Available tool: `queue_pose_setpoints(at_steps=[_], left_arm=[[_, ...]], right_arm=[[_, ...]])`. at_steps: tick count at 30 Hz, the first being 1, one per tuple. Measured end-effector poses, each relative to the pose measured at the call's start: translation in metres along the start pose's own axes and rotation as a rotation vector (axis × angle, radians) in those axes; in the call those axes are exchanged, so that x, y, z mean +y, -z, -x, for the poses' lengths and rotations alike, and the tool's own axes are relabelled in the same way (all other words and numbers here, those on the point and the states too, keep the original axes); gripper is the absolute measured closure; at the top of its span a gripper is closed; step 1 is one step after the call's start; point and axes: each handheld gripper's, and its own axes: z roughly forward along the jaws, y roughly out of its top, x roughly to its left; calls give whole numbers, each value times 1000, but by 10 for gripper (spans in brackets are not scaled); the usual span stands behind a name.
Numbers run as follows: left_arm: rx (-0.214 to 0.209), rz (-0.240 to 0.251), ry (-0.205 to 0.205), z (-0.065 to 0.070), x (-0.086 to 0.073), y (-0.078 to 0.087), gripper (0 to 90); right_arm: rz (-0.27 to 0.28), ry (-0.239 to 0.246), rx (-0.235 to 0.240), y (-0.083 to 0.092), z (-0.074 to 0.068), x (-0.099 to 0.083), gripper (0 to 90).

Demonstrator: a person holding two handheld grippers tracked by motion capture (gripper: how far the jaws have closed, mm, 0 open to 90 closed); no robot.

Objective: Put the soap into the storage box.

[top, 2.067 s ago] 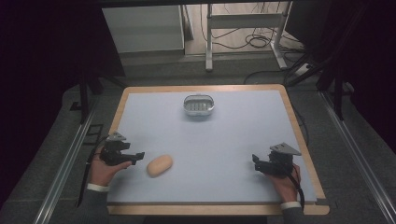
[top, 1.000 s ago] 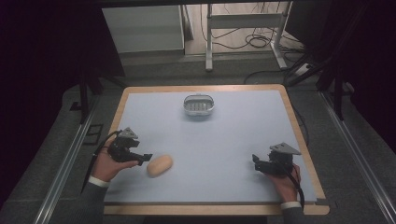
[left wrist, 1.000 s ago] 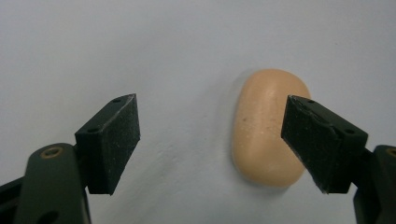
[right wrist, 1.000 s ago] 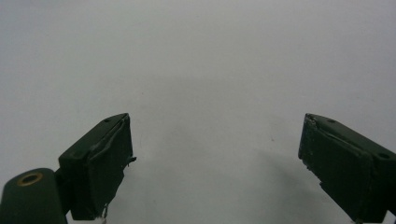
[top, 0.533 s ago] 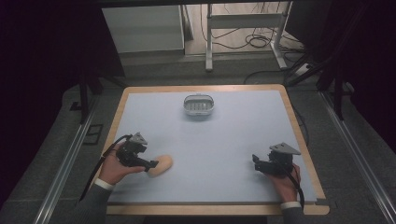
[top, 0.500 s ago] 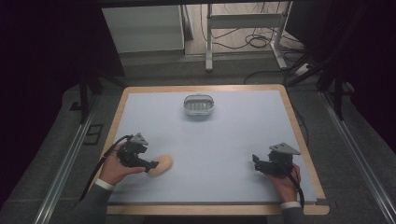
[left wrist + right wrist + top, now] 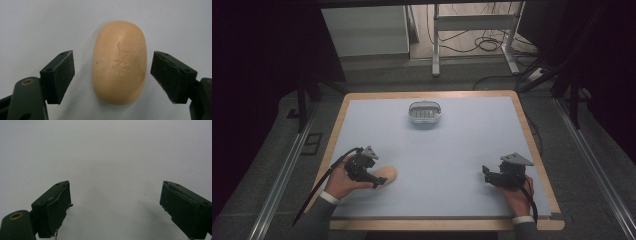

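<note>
we lower the wide-open left tongs (image 7: 111, 75) squarely astride the soap bar (image 7: 119, 62), closing gently; right tongs (image 7: 115, 207) gape empty.

From above I see my left gripper (image 7: 377, 181) at the near left of the pale blue table top (image 7: 462, 150), its tip over the near end of the oval tan soap bar (image 7: 387, 173). My right gripper (image 7: 486, 173) sits near the right edge. A small clear plastic basket (image 7: 425, 113) stands far across the table.
</note>
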Motion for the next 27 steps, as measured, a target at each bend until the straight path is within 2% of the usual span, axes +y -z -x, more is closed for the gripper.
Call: queue_pose_setpoints(at_steps=[9,15,21,27], left_arm=[[0,-54,-23,4,4,-15,213],[5,-66,-23,4,5,-18,233],[6,-68,-30,7,7,-21,320],[14,-73,-39,8,8,-20,327]], right_arm=[[-2,0,0,0,0,0,99],[0,-2,0,0,0,0,99],[-2,-2,1,0,0,0,99],[0,-1,-3,0,0,0,99]])
